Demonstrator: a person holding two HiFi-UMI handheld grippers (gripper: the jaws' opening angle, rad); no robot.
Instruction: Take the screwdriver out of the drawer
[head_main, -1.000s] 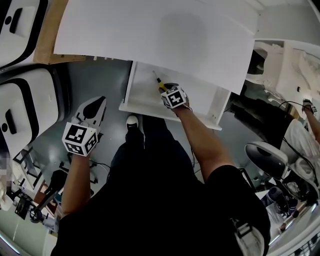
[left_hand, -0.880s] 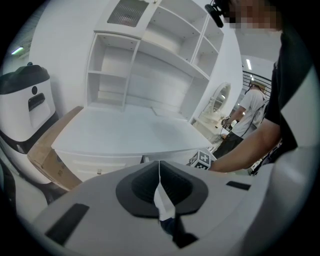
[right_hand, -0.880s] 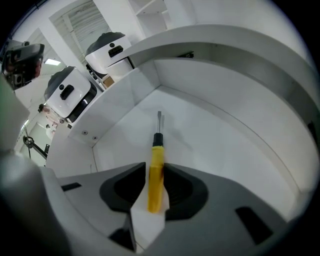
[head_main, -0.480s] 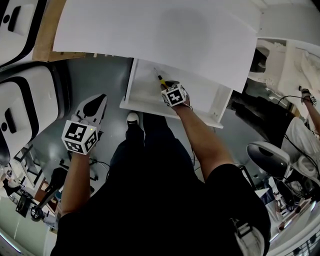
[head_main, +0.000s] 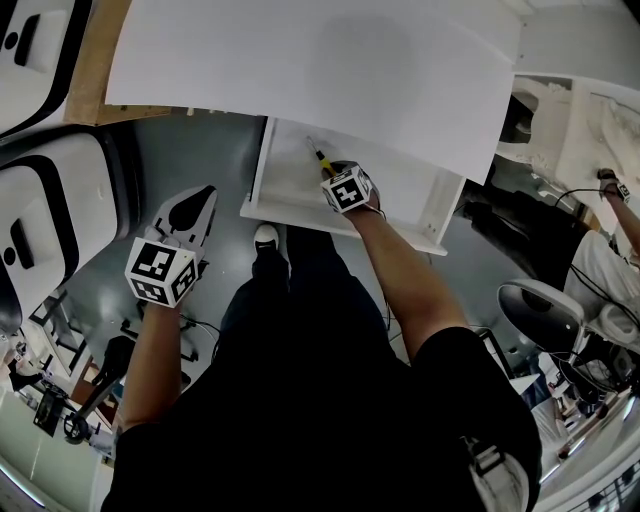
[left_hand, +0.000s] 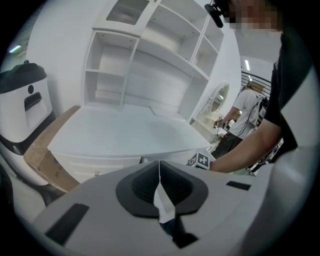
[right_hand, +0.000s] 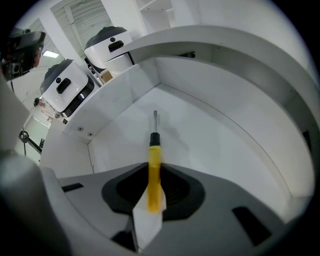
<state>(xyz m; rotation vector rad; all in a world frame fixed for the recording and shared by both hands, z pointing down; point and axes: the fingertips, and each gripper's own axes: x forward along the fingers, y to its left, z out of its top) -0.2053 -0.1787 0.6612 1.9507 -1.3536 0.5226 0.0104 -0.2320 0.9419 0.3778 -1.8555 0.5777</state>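
The screwdriver (right_hand: 154, 159) lies in the open drawer (right_hand: 215, 140) with its yellow handle running straight down the middle of my right claw (right_hand: 155, 186) and its thin metal shaft pointing away ahead of the tips. That claw's jaws have just been closing, and the handle is between them; the pads look to be pressed on it from both sides, so I read it as pinched. I judge it a light, rigid tool. The smooth plastic handle may be a bit slippery and could swivel in a narrow pinch, so the thick middle of the handle, where I have it, seems the right place, not the slim shaft. The drawer's white floor spreads out beyond the claw, one side wall off to its left and the desk top overhanging the far end. My left claw (left_hand: 160, 186) hangs well away from the drawer, jaws pressed together on nothing. I cannot tell whether the tool rests on the drawer floor or is just clear of it. The handle's butt end is lost behind the jaws, the blade tip is too small to read, and in the head view the marker cube covers the grip entirely.
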